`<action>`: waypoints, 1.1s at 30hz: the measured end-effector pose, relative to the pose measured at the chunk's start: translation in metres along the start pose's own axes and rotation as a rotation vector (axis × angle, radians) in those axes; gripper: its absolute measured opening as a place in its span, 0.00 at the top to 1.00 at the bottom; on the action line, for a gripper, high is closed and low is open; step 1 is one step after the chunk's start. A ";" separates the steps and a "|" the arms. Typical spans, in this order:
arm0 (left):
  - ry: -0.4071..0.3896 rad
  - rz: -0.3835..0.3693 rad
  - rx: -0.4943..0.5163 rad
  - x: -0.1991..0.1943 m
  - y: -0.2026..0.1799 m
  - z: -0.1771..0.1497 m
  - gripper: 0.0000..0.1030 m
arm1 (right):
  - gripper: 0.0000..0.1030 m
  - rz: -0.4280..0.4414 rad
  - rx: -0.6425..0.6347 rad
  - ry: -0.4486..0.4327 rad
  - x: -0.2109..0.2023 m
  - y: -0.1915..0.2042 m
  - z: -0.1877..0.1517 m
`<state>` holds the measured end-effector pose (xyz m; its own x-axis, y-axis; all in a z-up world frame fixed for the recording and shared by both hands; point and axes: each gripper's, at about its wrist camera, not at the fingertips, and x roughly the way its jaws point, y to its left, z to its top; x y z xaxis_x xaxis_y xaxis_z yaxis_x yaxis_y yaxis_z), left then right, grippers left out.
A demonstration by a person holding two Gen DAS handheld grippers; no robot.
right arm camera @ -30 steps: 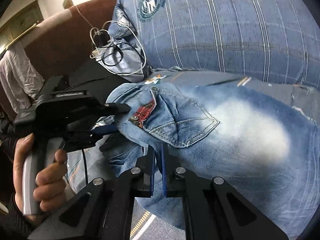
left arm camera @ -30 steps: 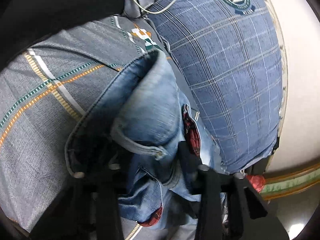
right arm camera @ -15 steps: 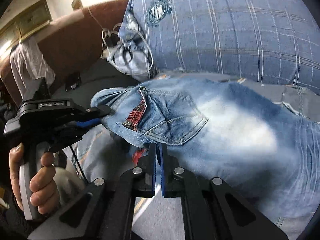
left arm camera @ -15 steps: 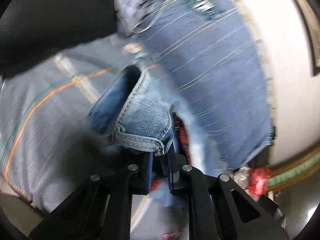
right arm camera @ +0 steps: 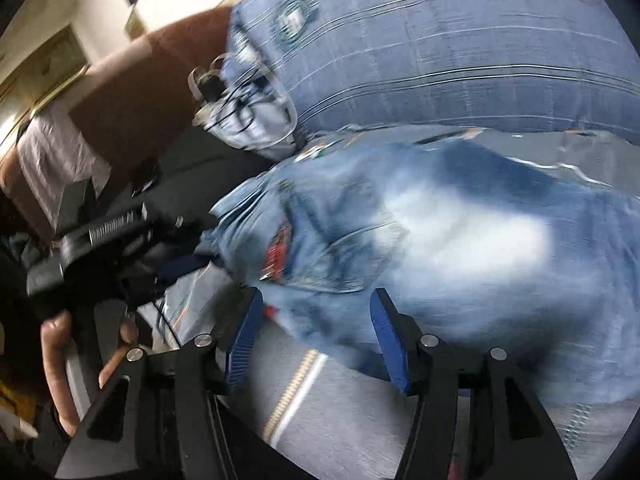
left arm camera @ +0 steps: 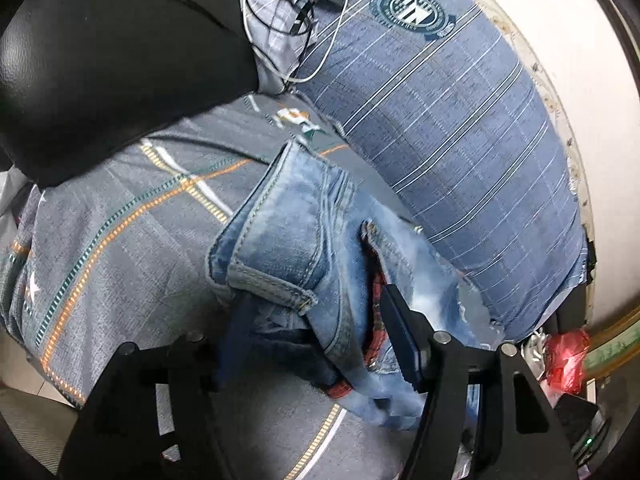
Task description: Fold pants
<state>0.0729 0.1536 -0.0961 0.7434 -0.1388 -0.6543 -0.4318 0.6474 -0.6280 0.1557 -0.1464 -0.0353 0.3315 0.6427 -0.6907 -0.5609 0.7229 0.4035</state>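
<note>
Light blue jeans [left arm camera: 304, 240] lie on a grey plaid bedsheet [left arm camera: 120, 220], waistband and a belt loop toward me. My left gripper [left arm camera: 316, 328] is open, its jaws spread on either side of the waistband. In the right wrist view the jeans [right arm camera: 440, 232] spread out, blurred, with a back pocket and a red patch [right arm camera: 278, 256]. My right gripper [right arm camera: 316, 340] is open, its jaws apart at the near edge of the jeans. The left gripper [right arm camera: 176, 248] shows at left, held by a hand.
A big blue plaid pillow [left arm camera: 460, 120] lies right behind the jeans. A black cushion [left arm camera: 112, 60] and tangled cables [left arm camera: 296, 12] sit at the back. A brown headboard [right arm camera: 152, 92] stands at left. A red bag [left arm camera: 568, 356] lies at the bed's edge.
Both grippers have opened and let go of the jeans' waist end. The jeans now rest on the sheet. The right camera is moving, so its view is blurred.
</note>
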 end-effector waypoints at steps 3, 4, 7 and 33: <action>-0.001 -0.015 -0.031 -0.004 0.006 -0.001 0.37 | 0.44 -0.024 0.081 -0.033 -0.021 -0.026 0.006; -0.006 -0.027 -0.036 -0.007 0.006 -0.002 0.37 | 0.44 -0.035 0.111 -0.047 -0.030 -0.037 0.006; -0.041 -0.057 -0.007 -0.015 -0.004 -0.007 0.33 | 0.38 -0.075 0.212 -0.111 -0.064 -0.071 0.007; 0.321 -0.341 1.113 0.068 -0.282 -0.250 0.19 | 0.34 -0.335 0.943 -0.430 -0.214 -0.271 -0.092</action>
<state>0.1173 -0.2252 -0.0689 0.5045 -0.5056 -0.6999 0.5558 0.8105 -0.1849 0.1672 -0.5029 -0.0523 0.6995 0.2789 -0.6579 0.3542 0.6643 0.6583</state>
